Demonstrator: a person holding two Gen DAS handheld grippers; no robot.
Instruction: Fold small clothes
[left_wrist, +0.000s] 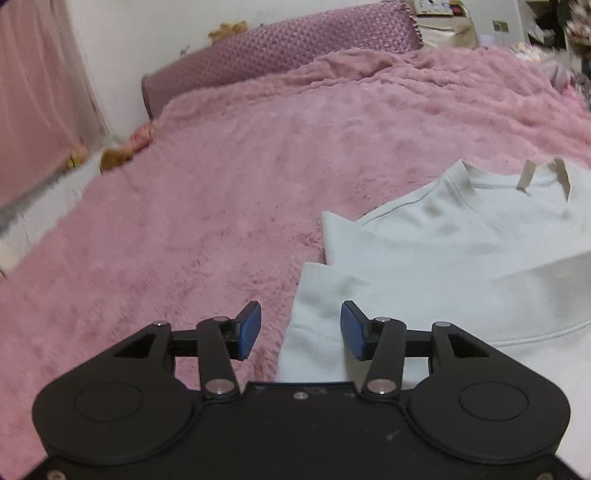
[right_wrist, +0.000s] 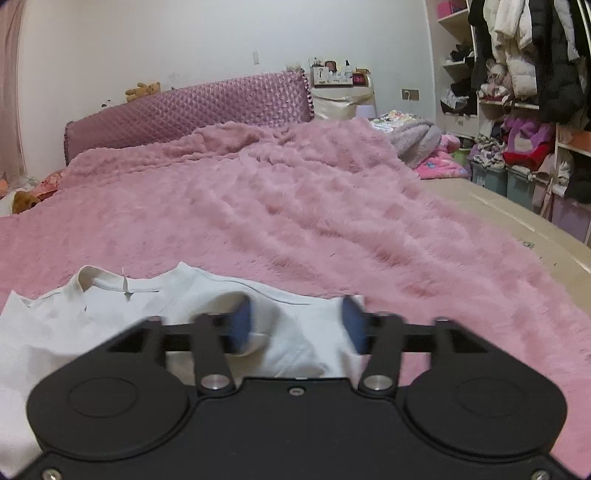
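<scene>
**Observer:** How far along are you?

**Me:** Partway, I'm judging. The white top (left_wrist: 461, 258) is lying on the pink fleece blanket (left_wrist: 221, 221), collar at twelve o'clock, and its left sleeve is already lying folded in over the body. The hem-to-collar fold is looking undone.

**Observer:** Grippers?

**Me:** I'm holding the left gripper (left_wrist: 301, 330) spread wide and gripping nothing; it's straddling the top's left edge near six o'clock. The right gripper (right_wrist: 297, 326) is also spread and empty, hovering over the right shoulder, where a small hump of cloth (right_wrist: 236, 306) is sitting by its left pad. It's blurred, so I can't tell about contact.

**Observer:** Room to work?

**Me:** Plenty. Blanket is stretching bare from nine to twelve o'clock up to the quilted headboard (right_wrist: 184, 110). At three o'clock the blanket is ending on bare mattress (right_wrist: 517, 218), so I'm planning to fold inward.
</scene>
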